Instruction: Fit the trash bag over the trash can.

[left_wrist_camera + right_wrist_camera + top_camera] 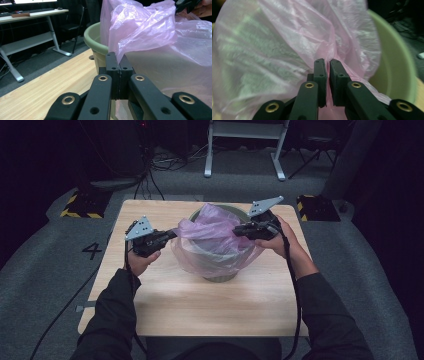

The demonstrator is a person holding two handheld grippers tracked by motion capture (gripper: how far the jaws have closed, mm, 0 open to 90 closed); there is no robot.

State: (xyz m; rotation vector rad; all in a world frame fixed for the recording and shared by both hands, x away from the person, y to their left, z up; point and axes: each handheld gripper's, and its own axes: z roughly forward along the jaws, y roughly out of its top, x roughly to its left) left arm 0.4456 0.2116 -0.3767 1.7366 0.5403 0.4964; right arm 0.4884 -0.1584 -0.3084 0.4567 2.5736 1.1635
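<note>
You pinched the bag [212, 237] edge in both grippers, left [172, 234] and right [237, 230], jaws pressed onto film, stretching its mouth over the bin [220, 276] between them.

Your pink bag [212, 237] sits over a green bin [220, 276].
The bag is thin, see-through and crinkled (you can see the bin's wall through it); its lower part drapes down the outside of the bin, its top is bunched up above the rim, pulled out at left and right. The bin stands upright mid-table.
</note>
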